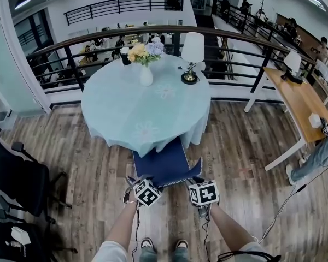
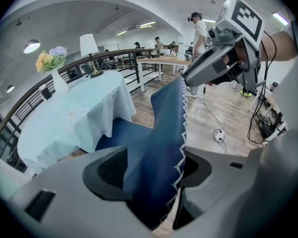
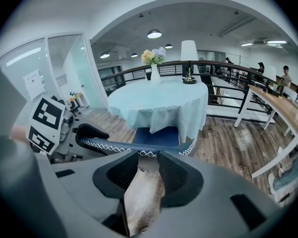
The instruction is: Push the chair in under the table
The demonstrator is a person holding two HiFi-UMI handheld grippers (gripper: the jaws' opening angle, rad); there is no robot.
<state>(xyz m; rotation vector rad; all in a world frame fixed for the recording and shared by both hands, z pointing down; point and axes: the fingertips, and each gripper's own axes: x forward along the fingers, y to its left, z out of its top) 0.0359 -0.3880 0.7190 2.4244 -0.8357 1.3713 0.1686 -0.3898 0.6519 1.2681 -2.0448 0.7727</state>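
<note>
Left gripper (image 2: 153, 163) fingers clamped on chair (image 1: 165, 165) back, giving hold for push. Right gripper (image 3: 148, 168) fingers apart, empty, just behind back's top edge, likely to steady. Chair seat partly under table (image 1: 142, 119); push judged unfinished.

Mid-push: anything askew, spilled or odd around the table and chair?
Nothing stands out. The vase and lamp stand upright on the table, nothing spilled. The chair faces it, seat partly underneath. The left gripper clamps its back; the right gripper is open just behind the top edge.
</note>
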